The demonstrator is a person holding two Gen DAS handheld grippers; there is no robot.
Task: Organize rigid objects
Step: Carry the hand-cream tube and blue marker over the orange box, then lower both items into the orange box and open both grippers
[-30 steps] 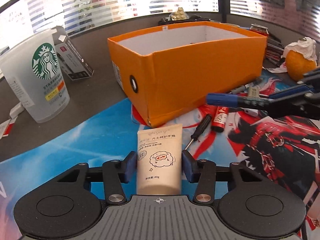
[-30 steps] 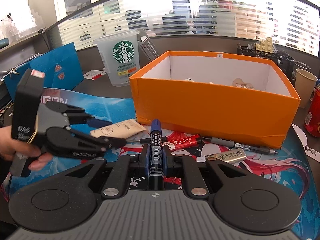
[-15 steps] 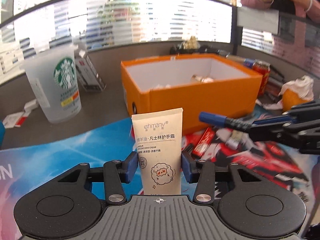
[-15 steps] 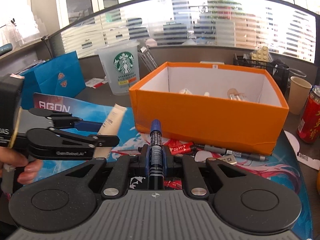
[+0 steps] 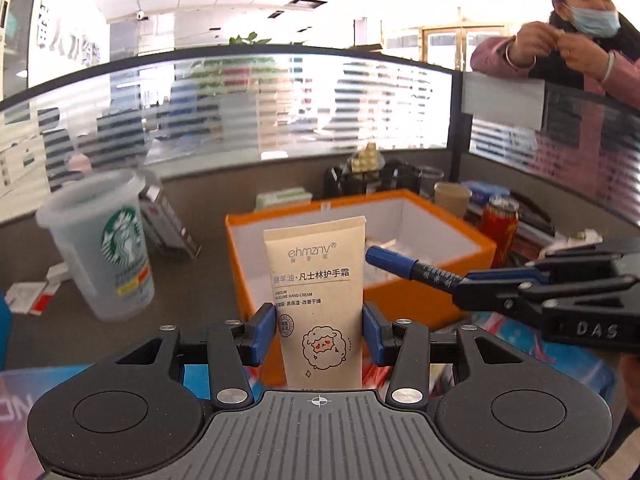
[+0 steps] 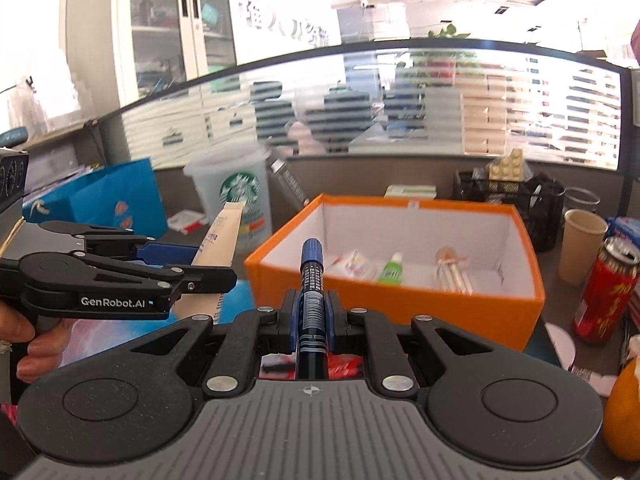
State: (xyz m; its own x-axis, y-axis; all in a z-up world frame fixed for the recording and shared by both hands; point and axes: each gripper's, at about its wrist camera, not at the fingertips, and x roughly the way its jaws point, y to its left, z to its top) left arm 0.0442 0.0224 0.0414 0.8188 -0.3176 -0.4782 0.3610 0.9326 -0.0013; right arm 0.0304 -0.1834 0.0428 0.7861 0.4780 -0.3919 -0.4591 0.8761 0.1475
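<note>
1. The left gripper [image 5: 319,330] has its jaws pinching a beige tube of hand cream [image 5: 319,300], which stands upright between the blue pads with its crimped end up.
2. The right gripper [image 6: 311,320] has its jaws pressed onto a blue marker [image 6: 312,292], which lies along the jaws with its capped end pointing forward.
3. Just ahead of both sets of jaws is an open orange box [image 6: 400,308] on the counter [image 5: 200,280]; both held things are raised, in front of its near wall.
4. In the left wrist view the marker [image 5: 408,266] comes in from the right, its cap close to the right edge of the tube.
5. Inside the box lie a small green bottle [image 6: 392,268] and a few other small items, too blurred to name.
6. Left of the left jaws stands a clear Starbucks cup [image 5: 104,248].
7. To the right of the right jaws, beyond the box, stand a red can [image 6: 604,292] and a paper cup [image 6: 582,244].
</note>
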